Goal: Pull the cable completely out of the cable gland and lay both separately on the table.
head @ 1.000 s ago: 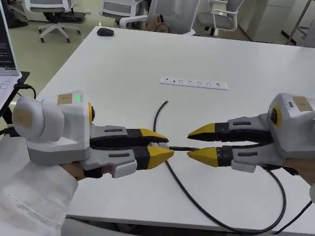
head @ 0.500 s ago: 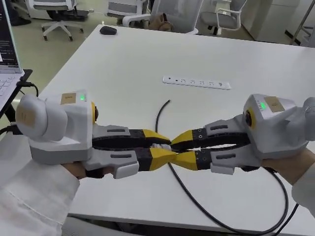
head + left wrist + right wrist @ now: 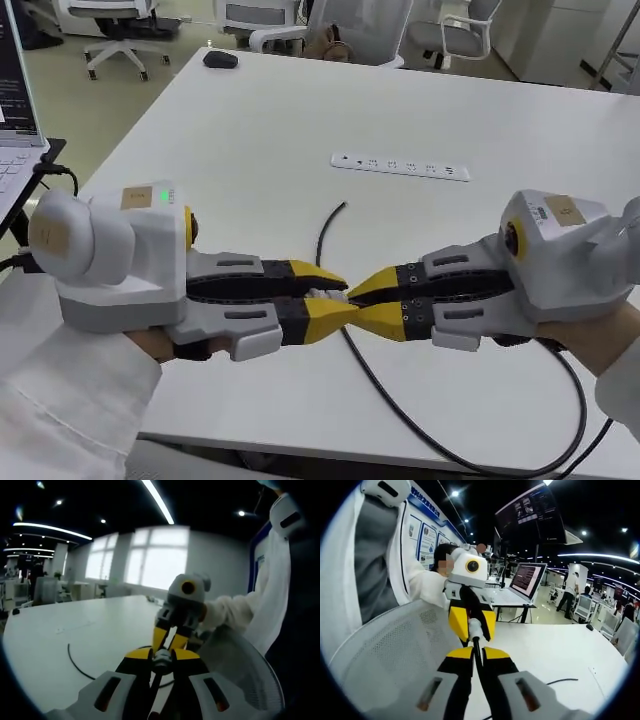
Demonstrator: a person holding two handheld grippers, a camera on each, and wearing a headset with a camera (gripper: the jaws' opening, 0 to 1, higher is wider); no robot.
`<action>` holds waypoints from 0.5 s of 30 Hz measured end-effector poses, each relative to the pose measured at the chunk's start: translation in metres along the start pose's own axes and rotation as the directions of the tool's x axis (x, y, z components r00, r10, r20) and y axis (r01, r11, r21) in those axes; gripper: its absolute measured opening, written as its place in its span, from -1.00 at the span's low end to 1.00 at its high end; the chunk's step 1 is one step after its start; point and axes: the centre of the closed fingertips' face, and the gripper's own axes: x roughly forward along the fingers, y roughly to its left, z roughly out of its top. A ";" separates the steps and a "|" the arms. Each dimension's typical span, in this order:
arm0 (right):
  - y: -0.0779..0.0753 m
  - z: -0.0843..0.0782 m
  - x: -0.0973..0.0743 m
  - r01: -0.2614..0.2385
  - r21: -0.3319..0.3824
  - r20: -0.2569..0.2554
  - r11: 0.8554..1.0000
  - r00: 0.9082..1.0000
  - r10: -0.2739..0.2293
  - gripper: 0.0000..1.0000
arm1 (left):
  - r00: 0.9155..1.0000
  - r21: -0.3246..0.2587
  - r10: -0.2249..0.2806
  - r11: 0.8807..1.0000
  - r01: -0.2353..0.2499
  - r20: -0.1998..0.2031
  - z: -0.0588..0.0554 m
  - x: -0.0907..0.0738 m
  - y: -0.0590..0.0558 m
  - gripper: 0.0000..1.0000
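Across the table point(image 3: 250, 130), slack in the cable point(image 3: 395, 397) is shown by the head view. In the right gripper view, the gland point(image 3: 475, 628) is seen clamped in the left gripper point(image 3: 338, 297), at 12 o'clock from the right gripper point(image 3: 366, 304), which is closed on the cable.

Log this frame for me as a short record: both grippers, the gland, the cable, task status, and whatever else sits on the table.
left gripper: jaws shut on small white plastic cable gland, held above the table
right gripper: jaws shut on thin black cable right beside the gland, tip to tip with the left gripper
cable: runs into the gland; the rest loops over the white table
task status: cable not yet pulled out; gland not laid down
also on table: white power strip, black computer mouse
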 end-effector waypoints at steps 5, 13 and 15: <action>-0.003 -0.004 -0.012 0.021 0.021 -0.005 1.000 1.000 -0.021 -0.89 | 1.000 -0.009 0.008 1.000 -0.008 0.014 0.003 -0.002 0.002 -0.66; -0.004 -0.011 -0.026 0.058 0.047 -0.020 0.997 0.998 -0.057 -0.88 | 1.000 -0.007 0.009 1.000 -0.009 0.019 0.003 -0.002 0.002 -0.66; -0.003 -0.011 -0.027 0.060 0.047 -0.023 0.997 0.998 -0.059 -0.88 | 1.000 -0.007 0.008 1.000 -0.007 0.020 0.004 -0.002 0.001 -0.66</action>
